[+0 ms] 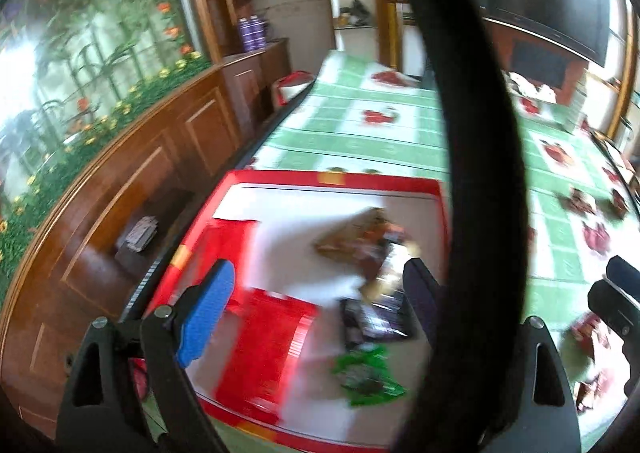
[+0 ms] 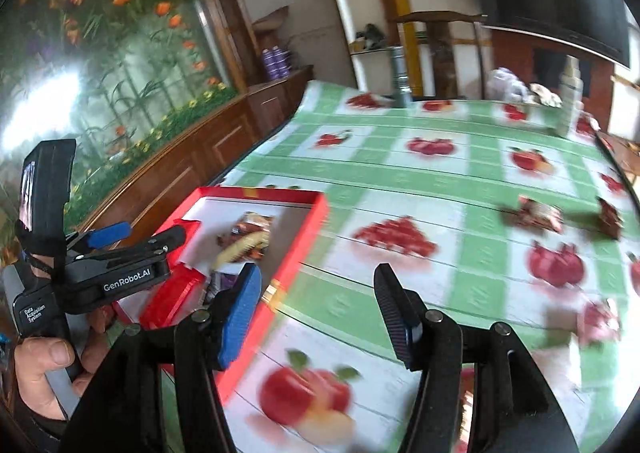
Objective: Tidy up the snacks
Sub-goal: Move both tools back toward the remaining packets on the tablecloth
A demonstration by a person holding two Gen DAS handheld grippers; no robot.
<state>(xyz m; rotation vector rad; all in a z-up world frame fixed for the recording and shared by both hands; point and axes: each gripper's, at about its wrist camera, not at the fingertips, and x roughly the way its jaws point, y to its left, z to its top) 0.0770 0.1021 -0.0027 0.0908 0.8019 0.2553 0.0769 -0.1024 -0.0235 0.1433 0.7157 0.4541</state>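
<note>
Fingers apart and empty, the left gripper [image 1: 316,285] hangs over the red box [image 1: 360,179] collecting snacks [image 1: 360,241]; the right gripper [image 2: 316,305], likewise parted, faces wrapped strays [image 2: 538,213] across the desk [image 2: 400,173].

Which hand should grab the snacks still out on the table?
Probably the right gripper: it's open, empty, over the table and facing the loose snacks. The left gripper is over the red box.
</note>
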